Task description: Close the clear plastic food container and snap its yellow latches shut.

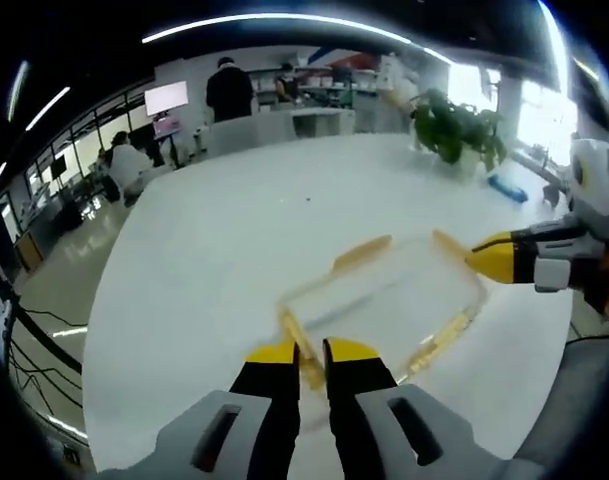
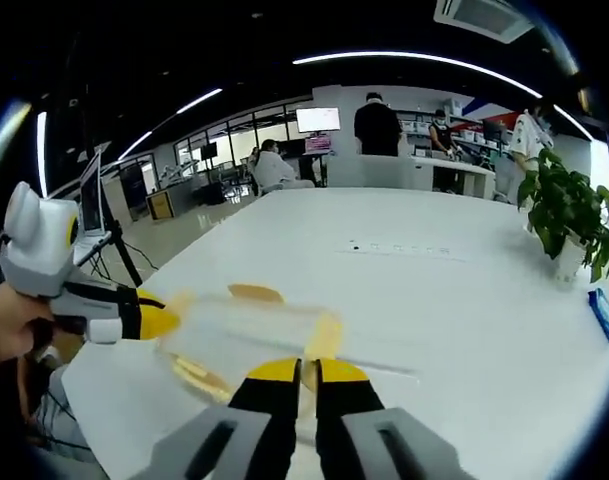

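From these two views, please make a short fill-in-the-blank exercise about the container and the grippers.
1. The clear container rests on a ____ table.
2. The latches on the container are ____ in colour.
3. Near the table's far edge stands a potted ____.
4. The left gripper has its jaws nearly ____ at a latch.

Missing words: white; yellow; plant; closed

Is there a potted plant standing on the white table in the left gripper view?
Yes. A leafy green potted plant stands on the far side of the white table, beyond the clear container.
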